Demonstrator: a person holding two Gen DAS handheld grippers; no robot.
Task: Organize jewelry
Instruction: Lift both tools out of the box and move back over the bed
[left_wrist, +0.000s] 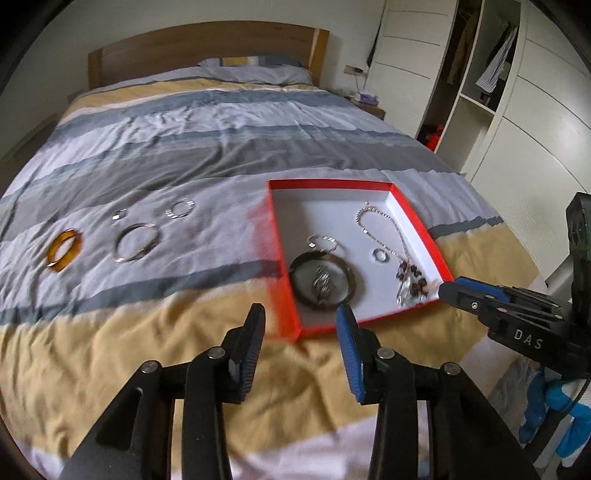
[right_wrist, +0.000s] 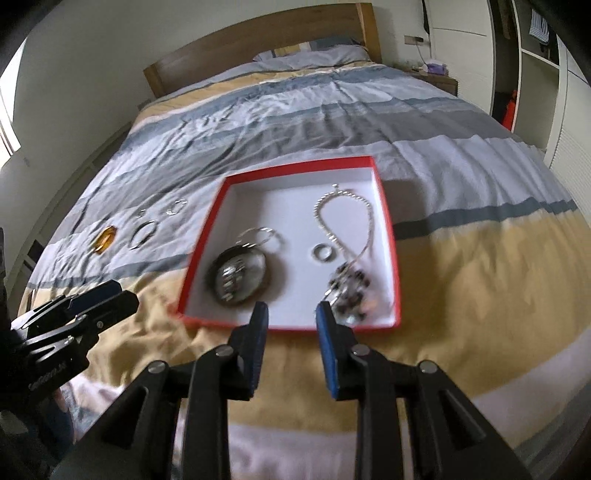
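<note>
- Left wrist: my left gripper (left_wrist: 300, 321) hangs released and empty before the red box (left_wrist: 282, 236); four bangles (left_wrist: 136, 242) lie well apart on the bed (left_wrist: 184, 140).
- Right wrist: my right gripper (right_wrist: 291, 317), also released, hovers at the box's near rim; snagging the necklace (right_wrist: 345, 221) could drag everything out.

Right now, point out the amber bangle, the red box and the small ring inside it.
amber bangle (left_wrist: 63, 249): left wrist view, on its band.
red box (left_wrist: 283, 266): left wrist view, left wall.
small ring (right_wrist: 324, 253): right wrist view, on its band.
</note>
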